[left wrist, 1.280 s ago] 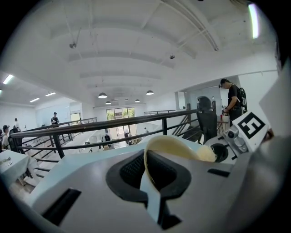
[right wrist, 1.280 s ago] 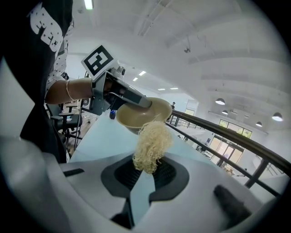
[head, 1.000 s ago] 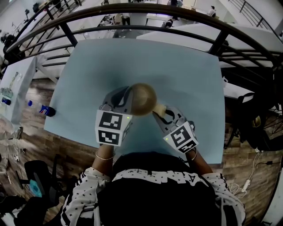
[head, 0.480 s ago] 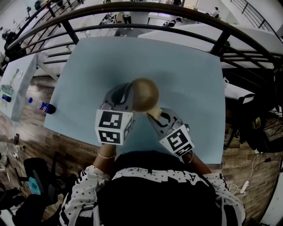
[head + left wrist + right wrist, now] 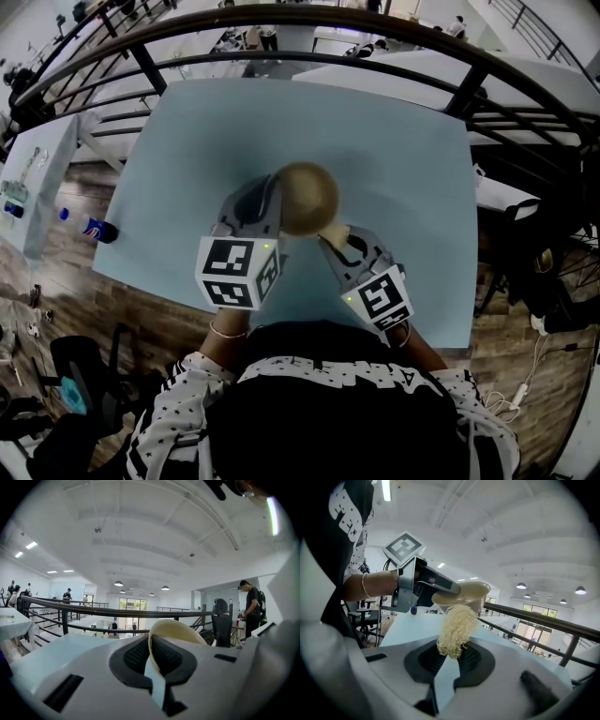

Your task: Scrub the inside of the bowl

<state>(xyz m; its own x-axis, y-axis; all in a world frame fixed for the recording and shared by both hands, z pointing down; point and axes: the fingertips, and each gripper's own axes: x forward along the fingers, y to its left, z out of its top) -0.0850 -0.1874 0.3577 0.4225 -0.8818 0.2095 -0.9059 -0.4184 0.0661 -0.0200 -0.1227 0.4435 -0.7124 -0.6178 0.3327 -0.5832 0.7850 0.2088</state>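
A tan bowl [image 5: 306, 198] is held up over the light-blue table [image 5: 403, 150]. My left gripper [image 5: 275, 202] is shut on its rim, and in the left gripper view the cream rim [image 5: 174, 629] runs between the jaws of the left gripper [image 5: 151, 660]. My right gripper [image 5: 335, 239] is shut on a pale yellow fibrous scrubber [image 5: 337, 233], which touches the bowl's near right side. In the right gripper view the scrubber [image 5: 457, 629] sticks up from the right gripper [image 5: 449, 662] and reaches the underside edge of the bowl [image 5: 466, 592]. The bowl's inside is hidden in the head view.
A dark curved railing [image 5: 281, 23] runs behind the table's far edge. A blue-capped bottle [image 5: 89, 230] lies on the wooden floor to the left. A dark chair [image 5: 553, 272] stands at the right. A person [image 5: 251, 606] stands in the background.
The left gripper has rolled a little with the bowl, so its marker cube tilts differently. The right gripper and scrubber have shifted slightly along the bowl's near side.
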